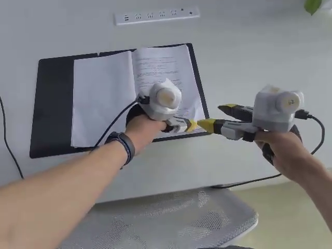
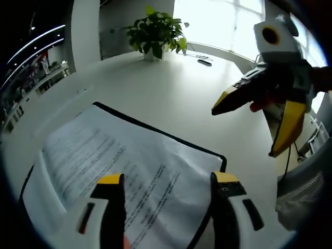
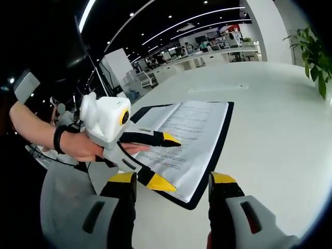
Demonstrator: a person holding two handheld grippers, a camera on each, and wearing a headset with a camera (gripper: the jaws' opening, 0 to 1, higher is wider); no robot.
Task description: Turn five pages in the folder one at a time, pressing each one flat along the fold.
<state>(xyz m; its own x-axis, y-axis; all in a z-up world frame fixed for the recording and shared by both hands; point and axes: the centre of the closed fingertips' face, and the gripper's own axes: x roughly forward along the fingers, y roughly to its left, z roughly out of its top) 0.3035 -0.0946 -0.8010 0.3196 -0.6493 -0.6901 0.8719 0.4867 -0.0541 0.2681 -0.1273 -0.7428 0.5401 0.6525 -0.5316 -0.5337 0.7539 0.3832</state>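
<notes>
**A:** My left hand-held gripper (image 2: pixel 168 179): jaws wide apart, nothing between them. It hangs over the folder (image 1: pixel 52 104) at its near right corner, tips above the printed page (image 1: pixel 166 67).

**B:** Touching the paper?

**A:** Cannot tell.

**B:** The other one?

**A:** My right hand-held gripper (image 3: pixel 173 178): spread just as wide, empty. It sits off the folder's right edge, above the bare surface (image 1: pixel 249 52). Its tips point left at my left tips, near but apart.

**B:** Folder?

**A:** Open on the white surface, black cover showing round the sheets. The blank page (image 1: pixel 101 98) lies left of the fold, the printed page right of it.

**B:** Surroundings?

**A:** Power strip (image 1: pixel 155 14) beyond the folder's far edge. Plant (image 2: pixel 155 31) on the surface, well apart from the folder. Mesh chair (image 1: pixel 166 218) below my arms. Dark band (image 1: pixel 122 142) on my left wrist.
</notes>
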